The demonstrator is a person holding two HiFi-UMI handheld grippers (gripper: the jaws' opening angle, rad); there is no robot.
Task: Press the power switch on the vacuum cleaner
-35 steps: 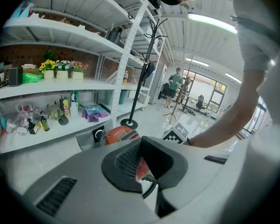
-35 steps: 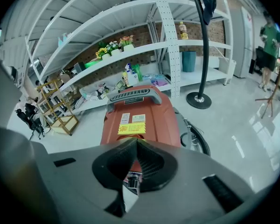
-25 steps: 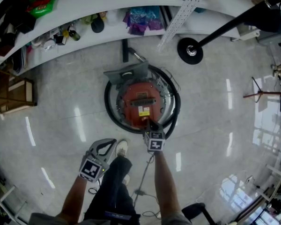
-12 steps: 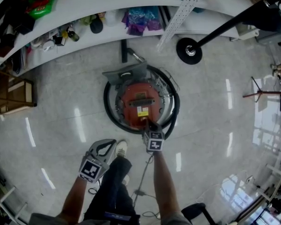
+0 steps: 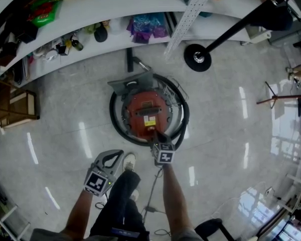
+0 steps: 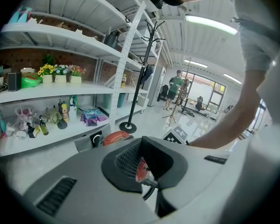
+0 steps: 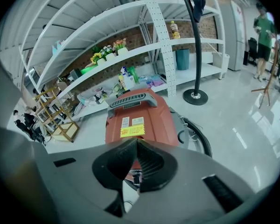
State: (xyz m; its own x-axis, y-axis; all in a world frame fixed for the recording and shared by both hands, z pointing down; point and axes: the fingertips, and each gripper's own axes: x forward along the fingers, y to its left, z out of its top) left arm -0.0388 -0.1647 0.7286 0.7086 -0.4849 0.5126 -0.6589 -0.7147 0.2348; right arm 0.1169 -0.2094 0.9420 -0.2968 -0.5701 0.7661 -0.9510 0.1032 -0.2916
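The red vacuum cleaner [image 5: 146, 112] stands on the floor inside a ring of black hose [image 5: 113, 118]. My right gripper [image 5: 157, 136] is shut, and its tips sit at the vacuum's near edge. In the right gripper view the red body [image 7: 141, 115] with its yellow label [image 7: 132, 131] and grey handle [image 7: 133, 99] fills the space just beyond the shut right gripper [image 7: 136, 142]. The jaws hide the near end of the body, and I cannot make out the switch. My left gripper [image 5: 119, 153] hangs shut and empty at the left, away from the vacuum [image 6: 115, 136].
White shelves [image 5: 80, 14] with bottles and bags curve along the far side. A coat stand's round base [image 5: 197, 57] sits at the far right of the vacuum. A wooden rack [image 5: 15, 104] is at the left. A shoe [image 5: 129, 160] and a floor cable [image 5: 153, 187] lie below.
The head view has shifted a little, so the vacuum sits slightly higher and further left in the frame. Both grippers keep their places; the right one stays at the vacuum's near edge.
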